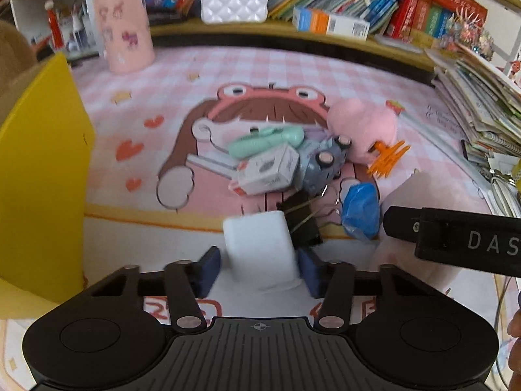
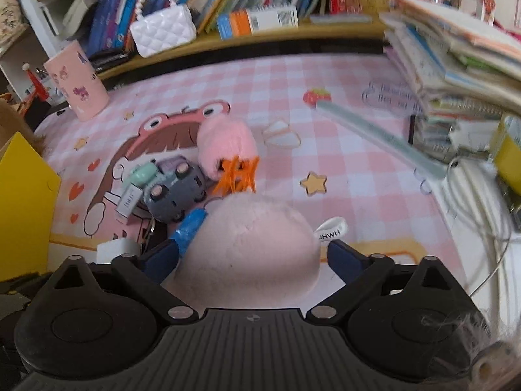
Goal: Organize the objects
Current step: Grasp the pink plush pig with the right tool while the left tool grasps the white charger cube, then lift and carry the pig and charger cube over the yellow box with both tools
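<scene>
Two grippers in use, one per view. Left gripper (image 1: 259, 268): jaws closed in on a white block (image 1: 260, 247), blue pads against its two sides, grasping it; block stands roughly upright, long axis running away from me, at the near edge of the pink mat (image 1: 136, 75). Right gripper (image 2: 252, 260): jaws spread wide around a pale pink plush (image 2: 250, 244); I cannot tell whether the pads press it. Plush is a rounded dome with no clear long axis; its white tag (image 2: 330, 231) sticks out to the right. Only the left view shows the binder clip (image 1: 301, 223) just behind the block, and the mint toy (image 1: 265, 141) on top of the pile. Only the right view shows the ruler (image 2: 381, 137) whole, lying diagonally on the mat, and the toy car (image 2: 176, 189) wheels-up beside the orange clip (image 2: 237, 176). Both views show the yellow box (image 1: 39, 176) at left, the blue wrapper (image 1: 359, 210), the fuzzy pink ball (image 1: 363, 127).
</scene>
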A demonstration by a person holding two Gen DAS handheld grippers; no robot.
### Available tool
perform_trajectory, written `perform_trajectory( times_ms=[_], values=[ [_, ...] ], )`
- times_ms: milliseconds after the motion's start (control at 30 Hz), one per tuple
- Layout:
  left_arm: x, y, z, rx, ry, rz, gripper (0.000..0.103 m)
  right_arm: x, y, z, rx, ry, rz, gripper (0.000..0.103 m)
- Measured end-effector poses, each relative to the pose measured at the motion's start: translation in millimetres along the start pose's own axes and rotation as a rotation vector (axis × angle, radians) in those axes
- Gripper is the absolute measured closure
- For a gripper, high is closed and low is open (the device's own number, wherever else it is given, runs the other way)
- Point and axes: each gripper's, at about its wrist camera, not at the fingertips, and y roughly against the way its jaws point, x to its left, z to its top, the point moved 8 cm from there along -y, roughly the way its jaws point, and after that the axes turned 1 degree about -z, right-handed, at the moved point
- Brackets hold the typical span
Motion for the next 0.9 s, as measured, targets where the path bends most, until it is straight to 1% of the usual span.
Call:
perform_trajectory(
  times_ms=[33,100,167,233,367,500,733,900],
  values=[
    [0,0,-1,-0.003,0.004,0.000,0.059,-1,-2,-2,0.009,-0.006,0.005,0.014],
    [0,1,-2,-0.006,0.010,-0.003,0.059,-2,-4,-4,0.014,-0.016,0.024,0.020],
    [4,3,-3,-0.001,0.028,-0.009,0.060,-2,-1,-4,0.002,-0.007,0.026,0.029],
    [6,9,-3,-0.009,0.041,-0.012,0.060,-2,4,-3,-0.009,-0.007,0.031,0.032],
    [10,32,-4,-0.043,0.044,-0.035,0.060,-2,26,-2,-0.060,-0.009,0.034,0.032],
    [15,50,-10,-0.070,0.057,-0.052,0.060,-2,47,-7,-0.090,0.007,0.030,0.032],
    [26,78,-24,-0.101,0.072,-0.097,0.060,10,73,-34,-0.101,0.031,0.018,0.032],
    [48,99,-36,-0.126,0.118,-0.097,0.060,25,84,-55,-0.079,0.037,0.007,0.032]
  ],
)
